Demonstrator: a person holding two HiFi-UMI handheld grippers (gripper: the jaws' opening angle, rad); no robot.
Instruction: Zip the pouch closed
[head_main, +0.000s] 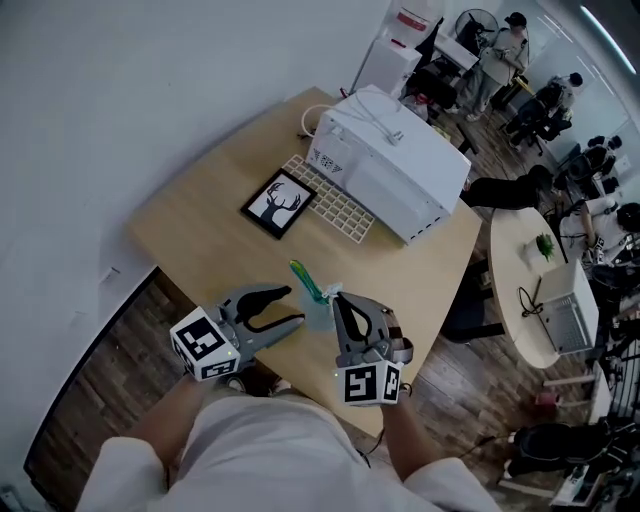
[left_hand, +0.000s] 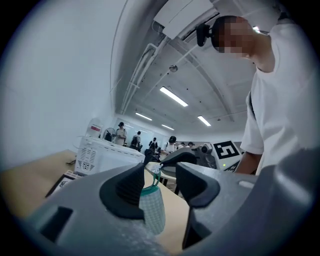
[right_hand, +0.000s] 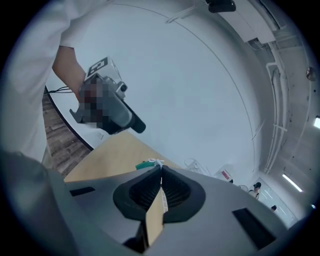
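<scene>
**Pouch held up between both grippers**

The pouch (left_hand: 153, 212) is small and soft, made of pale fabric with a fine check weave, a green band along its top and a white tag. It hangs above the near edge of the wooden table (head_main: 200, 230). The right gripper (right_hand: 160, 187) is clamped on its thin edge. The ribbed dark pads of the left gripper (left_hand: 161, 176) stand apart, with the pouch close beside one and clear of the other.

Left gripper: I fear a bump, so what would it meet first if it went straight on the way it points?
The pouch: it hangs between the left gripper's open jaws, close by one pad. Behind it, depth unclear, is the right gripper, shut on the pouch.
</scene>
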